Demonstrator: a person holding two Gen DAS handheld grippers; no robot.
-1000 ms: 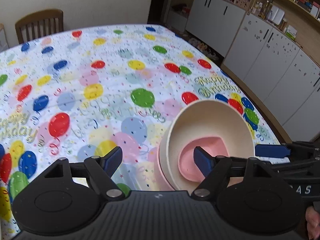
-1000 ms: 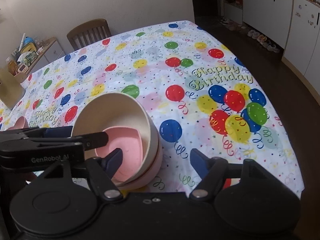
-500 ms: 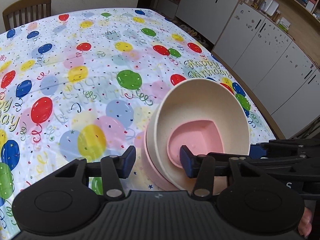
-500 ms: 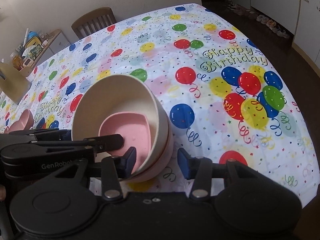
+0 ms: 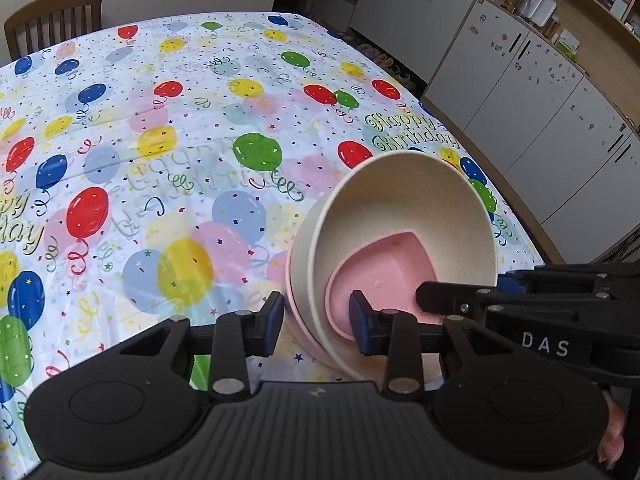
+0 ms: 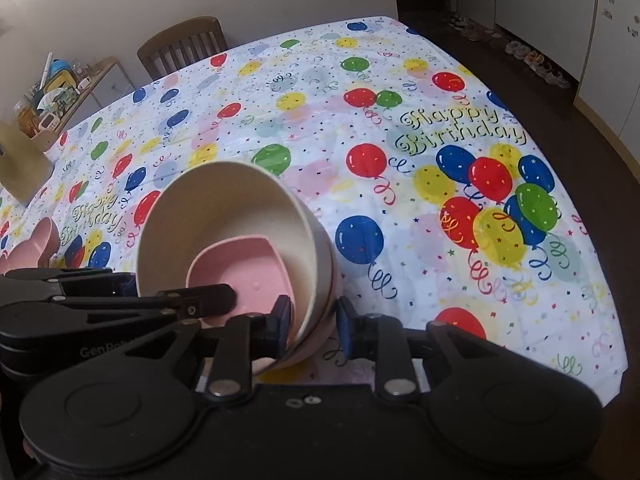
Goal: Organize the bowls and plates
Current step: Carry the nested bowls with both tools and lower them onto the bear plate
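Observation:
A stack of bowls is tilted toward me near the table's front edge: a cream bowl (image 5: 404, 208) nested in a pink outer bowl (image 5: 298, 326), with a small pink dish (image 5: 384, 264) inside. My left gripper (image 5: 316, 322) is shut on the stack's left rim. My right gripper (image 6: 314, 322) is shut on the stack's right rim, over the cream bowl (image 6: 224, 204) and pink dish (image 6: 240, 268). Each gripper shows in the other's view.
The table wears a balloon "Happy Birthday" cloth (image 5: 168, 128). More pink bowls (image 6: 36, 240) sit at the far left. A wooden chair (image 6: 184, 44) stands at the far side. White cabinets (image 5: 520, 68) line the right wall beyond the table's edge.
Both grippers have closed from wide open onto the opposite rims of the bowl stack. The stack now tilts up toward me.

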